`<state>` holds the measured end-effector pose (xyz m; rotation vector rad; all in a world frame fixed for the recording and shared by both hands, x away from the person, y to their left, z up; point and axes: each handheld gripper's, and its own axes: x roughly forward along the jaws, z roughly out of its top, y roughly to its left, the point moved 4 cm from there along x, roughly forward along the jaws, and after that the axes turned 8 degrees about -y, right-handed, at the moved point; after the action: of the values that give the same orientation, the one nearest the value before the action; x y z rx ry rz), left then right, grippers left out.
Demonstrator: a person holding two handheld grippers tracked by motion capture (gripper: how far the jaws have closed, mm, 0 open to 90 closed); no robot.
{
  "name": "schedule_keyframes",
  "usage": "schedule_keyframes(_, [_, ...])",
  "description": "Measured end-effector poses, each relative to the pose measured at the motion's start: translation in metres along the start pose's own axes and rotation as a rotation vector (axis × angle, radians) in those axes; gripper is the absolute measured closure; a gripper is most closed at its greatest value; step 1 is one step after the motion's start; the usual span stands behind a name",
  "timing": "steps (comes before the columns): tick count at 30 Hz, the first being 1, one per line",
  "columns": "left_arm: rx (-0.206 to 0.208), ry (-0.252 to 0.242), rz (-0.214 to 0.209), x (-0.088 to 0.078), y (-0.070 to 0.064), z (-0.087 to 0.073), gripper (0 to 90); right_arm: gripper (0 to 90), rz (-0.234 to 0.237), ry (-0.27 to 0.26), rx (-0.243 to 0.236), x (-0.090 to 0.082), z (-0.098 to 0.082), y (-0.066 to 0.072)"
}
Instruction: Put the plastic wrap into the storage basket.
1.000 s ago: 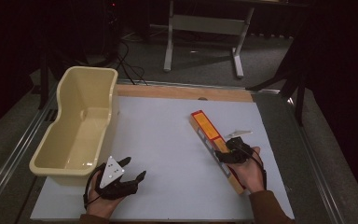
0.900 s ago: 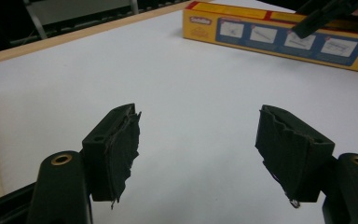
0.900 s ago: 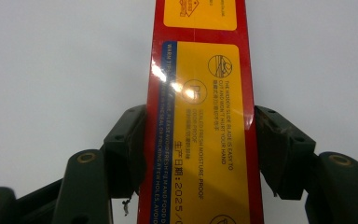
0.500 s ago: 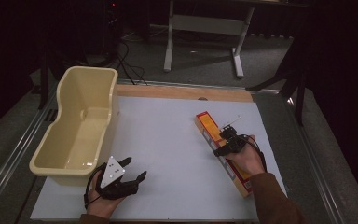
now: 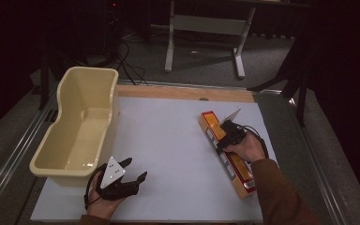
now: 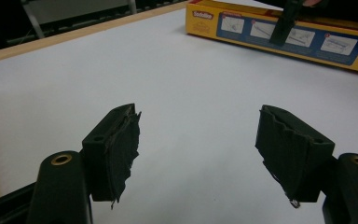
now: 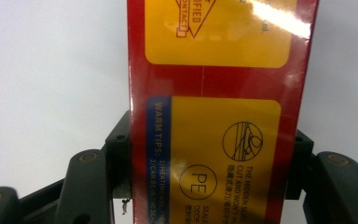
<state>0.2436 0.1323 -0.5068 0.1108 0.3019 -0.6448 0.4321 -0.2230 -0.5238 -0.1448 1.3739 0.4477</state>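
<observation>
my right gripper (image 5: 228, 131) straddles the long red-and-yellow box (image 5: 225, 152) lying on the white table (image 5: 168, 145), well right of the cream tub (image 5: 77, 126). its jaws have just been closing and now sit against both box sides, grasping it. the label reads "warm tips" and "pe". my left gripper (image 5: 132, 171) rests released, nothing between its pads.

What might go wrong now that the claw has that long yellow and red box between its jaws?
The right gripper grips the long box nearer its far end than its middle, so lifted, the near end may sag or twist loose. The wrapping looks glossy, so it might slip. The tub sits across the table beside the open left gripper; the box could clip either if carried there.
</observation>
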Motion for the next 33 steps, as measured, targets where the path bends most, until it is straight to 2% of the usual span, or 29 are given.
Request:
schedule_keyframes(1, [0.000,0.000,0.000,0.000,0.000,0.000,29.5,39.6,0.000,0.000,0.000,0.000,0.000,0.000])
schedule_keyframes(2, [-0.002,-0.001,0.000,0.000,0.000,0.000,29.5,39.7,0.032,-0.012,0.024,-0.002,0.000,-0.002])
schedule_keyframes(6, [0.000,-0.001,0.000,0.000,0.000,0.000,29.5,39.6,0.058,-0.038,0.055,-0.006,-0.001,-0.002])
schedule_keyframes(8, [0.001,0.001,0.000,0.000,-0.001,0.000,29.5,39.7,0.100,-0.069,0.074,-0.011,-0.002,-0.003])
schedule_keyframes(9, [0.000,0.001,0.000,0.000,-0.001,0.000,29.5,39.7,0.100,-0.069,0.074,-0.011,-0.002,-0.003])
schedule_keyframes(11, [0.000,0.002,0.001,0.001,-0.001,0.000,29.5,39.6,0.140,-0.092,0.080,-0.016,-0.001,-0.002])
schedule_keyframes(12, [0.000,0.002,0.001,0.001,-0.001,0.000,29.5,39.6,0.140,-0.092,0.080,-0.016,-0.001,-0.002])
schedule_keyframes(14, [-0.001,0.002,0.000,0.001,-0.001,0.000,29.6,39.6,0.176,-0.117,0.068,-0.021,0.000,0.003])
schedule_keyframes(16, [-0.001,0.003,0.001,0.001,-0.001,-0.001,29.5,39.7,0.190,-0.128,0.068,-0.023,0.000,0.004])
schedule_keyframes(22, [-0.003,-0.001,0.001,0.001,-0.001,0.000,29.5,39.6,0.304,-0.184,0.074,-0.033,0.005,0.014])
schedule_keyframes(24, [-0.004,-0.002,0.001,0.001,-0.001,0.000,29.5,39.6,0.381,-0.213,0.091,-0.040,0.007,0.019])
schedule_keyframes(25, [-0.004,-0.002,0.001,0.001,-0.001,0.000,29.5,39.6,0.381,-0.213,0.091,-0.040,0.007,0.019])
schedule_keyframes(27, [-0.002,-0.002,0.000,0.001,-0.001,0.000,29.5,39.6,0.429,-0.231,0.103,-0.045,0.009,0.023])
schedule_keyframes(29, [-0.002,-0.001,0.001,0.001,-0.001,0.000,29.5,39.6,0.458,-0.254,0.107,-0.050,0.011,0.026])
schedule_keyframes(33, [-0.002,-0.001,0.001,0.001,-0.001,-0.001,29.5,39.7,0.493,-0.294,0.107,-0.058,0.015,0.033])
